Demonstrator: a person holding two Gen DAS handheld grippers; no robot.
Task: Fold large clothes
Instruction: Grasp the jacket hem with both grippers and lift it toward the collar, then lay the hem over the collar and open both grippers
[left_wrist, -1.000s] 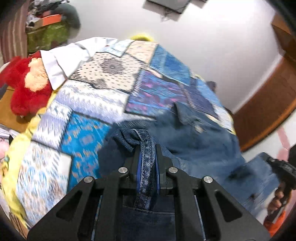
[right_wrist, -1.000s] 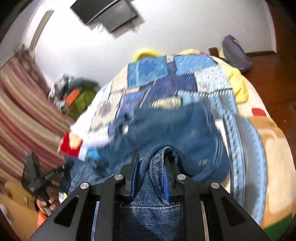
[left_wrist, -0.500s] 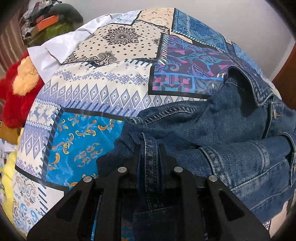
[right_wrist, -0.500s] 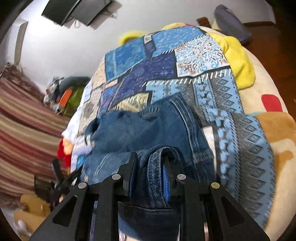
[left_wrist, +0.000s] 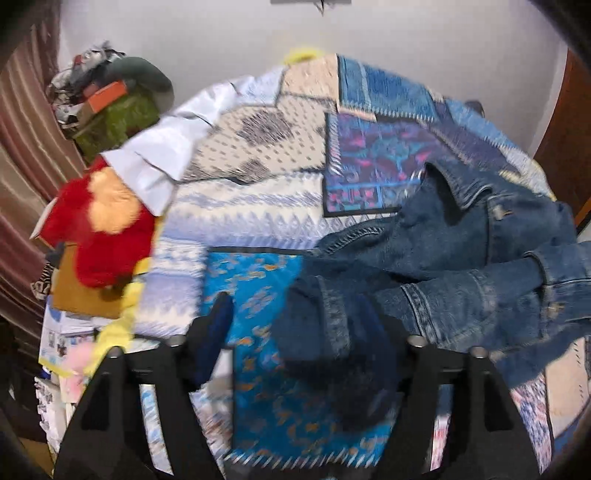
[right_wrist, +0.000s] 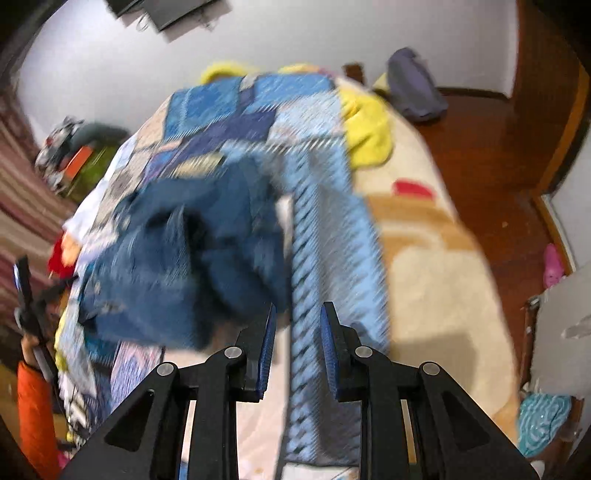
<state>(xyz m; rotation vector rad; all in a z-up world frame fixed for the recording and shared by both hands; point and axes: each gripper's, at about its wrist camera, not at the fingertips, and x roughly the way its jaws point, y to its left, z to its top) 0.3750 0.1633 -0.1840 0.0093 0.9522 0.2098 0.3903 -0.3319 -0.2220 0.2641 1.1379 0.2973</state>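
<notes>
Left wrist view shows the left gripper (left_wrist: 295, 325) with its fingers (left_wrist: 212, 332) spread wide, a dark fold of the denim jacket (left_wrist: 461, 258) lying loose between them on the patchwork quilt (left_wrist: 258, 206), with a red plush toy (left_wrist: 99, 225) far left. In the right wrist view the right gripper (right_wrist: 297, 350) has its 2 fingers (right_wrist: 266, 350) parted and bare, the blurred jacket heaped just left of them on the bed (right_wrist: 424, 258).

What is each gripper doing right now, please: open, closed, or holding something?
Left gripper: open; the denim jacket lies between its fingers, not clamped.
Right gripper: open, holding nothing; the jacket lies ahead on the patchwork quilt.
</notes>
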